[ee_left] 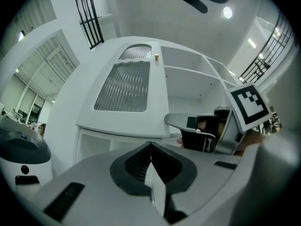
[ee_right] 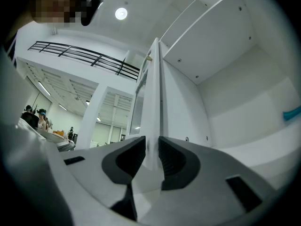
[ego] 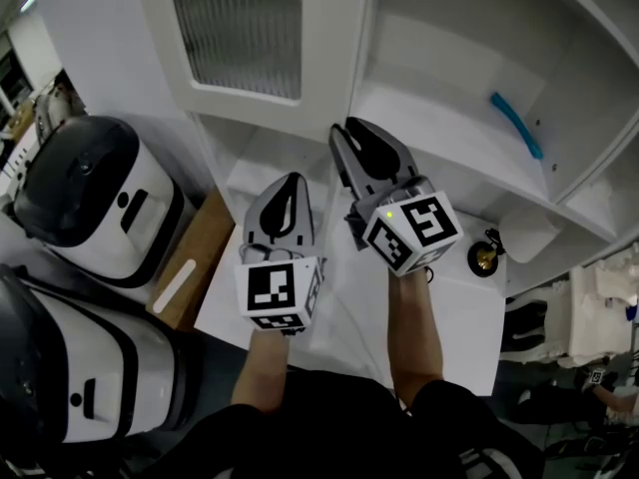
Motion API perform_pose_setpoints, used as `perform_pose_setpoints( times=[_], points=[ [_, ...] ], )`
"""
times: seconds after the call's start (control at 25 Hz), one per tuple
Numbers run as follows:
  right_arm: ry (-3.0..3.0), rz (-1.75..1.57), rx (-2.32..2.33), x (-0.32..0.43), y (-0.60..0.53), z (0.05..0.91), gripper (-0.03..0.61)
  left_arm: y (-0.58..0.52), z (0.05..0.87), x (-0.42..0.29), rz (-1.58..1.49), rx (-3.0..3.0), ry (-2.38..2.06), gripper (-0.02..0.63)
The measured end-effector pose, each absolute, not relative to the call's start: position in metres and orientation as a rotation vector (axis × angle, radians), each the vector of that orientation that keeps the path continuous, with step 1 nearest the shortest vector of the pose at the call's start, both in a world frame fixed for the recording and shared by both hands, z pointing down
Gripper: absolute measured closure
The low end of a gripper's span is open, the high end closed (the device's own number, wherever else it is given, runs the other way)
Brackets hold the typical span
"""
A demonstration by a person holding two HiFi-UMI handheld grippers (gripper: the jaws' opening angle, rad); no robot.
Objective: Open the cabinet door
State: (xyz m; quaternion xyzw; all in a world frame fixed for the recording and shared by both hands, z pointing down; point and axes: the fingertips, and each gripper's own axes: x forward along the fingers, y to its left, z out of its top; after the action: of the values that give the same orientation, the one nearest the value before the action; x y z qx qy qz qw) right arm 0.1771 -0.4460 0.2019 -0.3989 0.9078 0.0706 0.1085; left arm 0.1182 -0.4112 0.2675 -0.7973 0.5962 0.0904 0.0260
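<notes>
- Right gripper (ee_right: 150, 149): fingers clamped on free edge of cabinet door (ee_right: 151, 102), left of open shelves (ee_right: 244, 140).
- Left gripper (ee_left: 149, 149): fingers together, empty.
- Risk: shallow edge grip may slip if pulled off the door's swing arc.

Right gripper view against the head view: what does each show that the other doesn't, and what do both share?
Only the right gripper view: the close look at the right gripper, jaws pressed on the edge of the white cabinet door, and a black balcony railing. Only the head view: the left gripper, two white-and-black rounded machines, a brass-coloured knob. Both: that gripper, that door, and the blue curved strip on the white cabinet shelf.
</notes>
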Motion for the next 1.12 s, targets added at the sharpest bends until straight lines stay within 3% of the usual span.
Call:
perform_pose_setpoints(
  times=[1.12],
  points=[
    [2.487,0.136,-1.234,0.146,-0.375,0.198,0.492,-0.375,0.265,0.067,0.380,-2.616,1.683,0.600]
  ],
)
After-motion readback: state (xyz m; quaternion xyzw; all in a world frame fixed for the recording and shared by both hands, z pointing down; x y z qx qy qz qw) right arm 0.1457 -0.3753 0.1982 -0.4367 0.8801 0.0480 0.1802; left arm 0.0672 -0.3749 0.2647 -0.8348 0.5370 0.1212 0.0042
